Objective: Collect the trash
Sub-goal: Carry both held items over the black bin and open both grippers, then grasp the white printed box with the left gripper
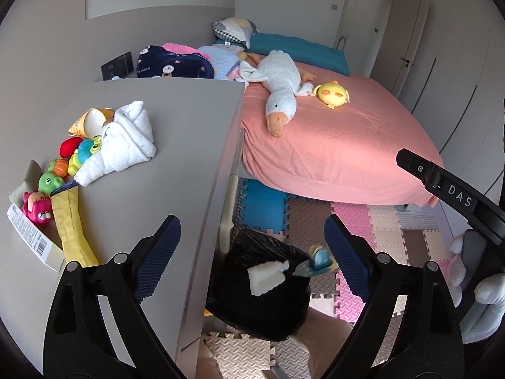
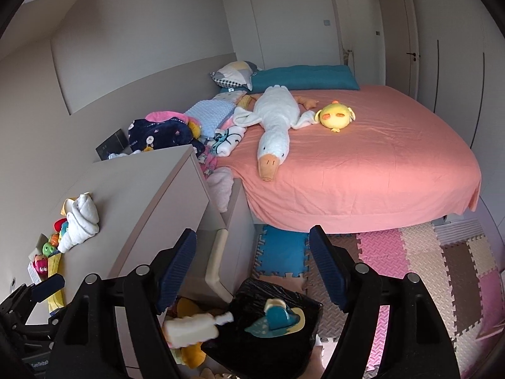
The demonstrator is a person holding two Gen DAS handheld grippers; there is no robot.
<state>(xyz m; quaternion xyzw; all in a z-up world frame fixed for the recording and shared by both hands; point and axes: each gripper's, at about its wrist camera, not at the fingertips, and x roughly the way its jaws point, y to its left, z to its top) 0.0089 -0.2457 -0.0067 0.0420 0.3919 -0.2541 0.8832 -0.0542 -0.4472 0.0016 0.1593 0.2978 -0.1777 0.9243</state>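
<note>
The bin, lined with a black bag, stands on the floor mats below the worktop's right edge, and two pieces of trash show at its mouth: a white scrap and a blue-and-yellow wrapper. Both look perched at the opening rather than sunk in, so the main risk, as I judge it, is that either slides off the bag onto the mats if the bag is nudged or the liner sags; in the right wrist view the white scrap looks blurred, which may mean it is falling, though I cannot tell whether it will land inside. More likely trash sits at the worktop's left edge: a yellow wrapper, a box and a paper cup, mixed with toys and a towel, so a careless reach could drag toys along. The left hand-held gripper hangs above the bin, tilted down, jaws wide and empty. The right hand-held gripper hangs beside it, also angled down over the bin, jaws wide, holding nothing.
</note>
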